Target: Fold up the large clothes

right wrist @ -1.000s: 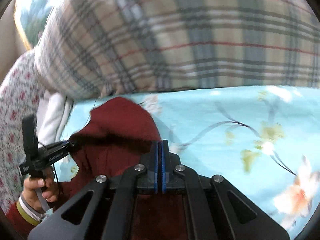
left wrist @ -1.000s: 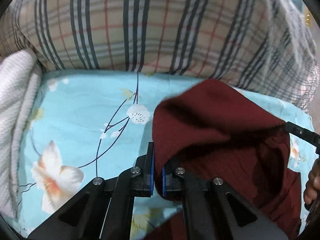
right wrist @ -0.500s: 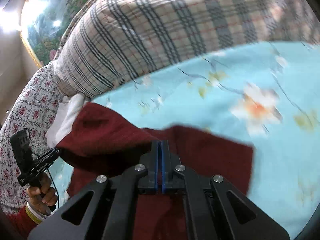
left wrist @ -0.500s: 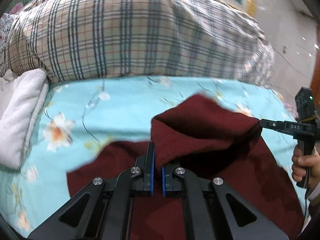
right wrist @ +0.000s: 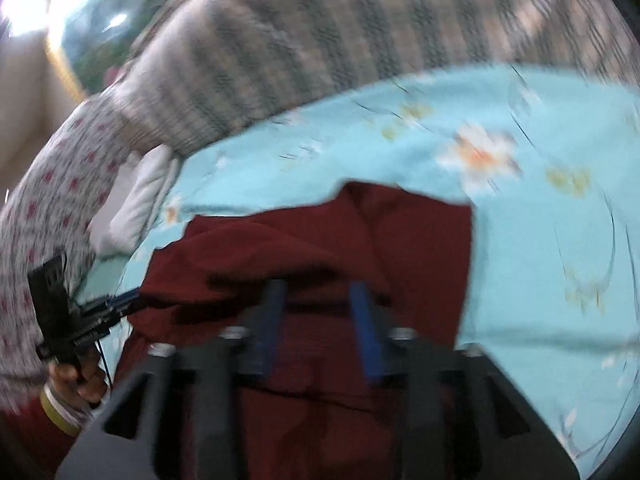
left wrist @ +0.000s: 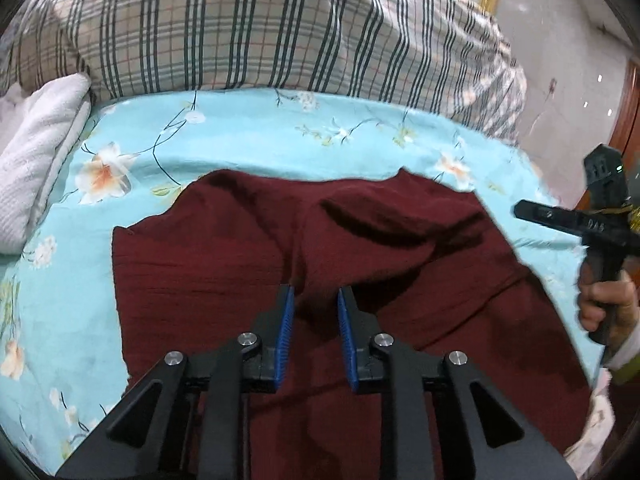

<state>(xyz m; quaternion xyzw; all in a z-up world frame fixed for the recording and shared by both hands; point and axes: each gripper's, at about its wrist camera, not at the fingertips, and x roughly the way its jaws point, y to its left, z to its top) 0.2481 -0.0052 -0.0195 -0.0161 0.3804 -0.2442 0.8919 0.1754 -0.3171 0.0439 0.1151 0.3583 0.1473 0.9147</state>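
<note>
And there's the release! The left tongs (left wrist: 314, 320) are opening, blue pads parted, with the dark red garment (left wrist: 248, 264) lying below and between them but no longer pinched. A moment ago they were clamped on a raised edge of that cloth and carrying it across the bed; now that edge is down. Same story on the other side: the right tongs (right wrist: 318, 320) are opening too, jaws spread wide over the cloth with nothing pressed between them, though that view is smeared with motion.

So the fold has landed. The garment sits doubled over itself on the floral blue bedsheet (left wrist: 248, 136), near the bed's front edge, its far edge well short of the plaid quilt (left wrist: 260, 28) heaped along the back. A white towel (left wrist: 36, 148) lies at the left edge, clear of the work.

One ridge of loose cloth still humps up across the top layer toward the right, so I'd judge this fold placed but not flat. Smoothing or a second fold looks like the next call.
</note>
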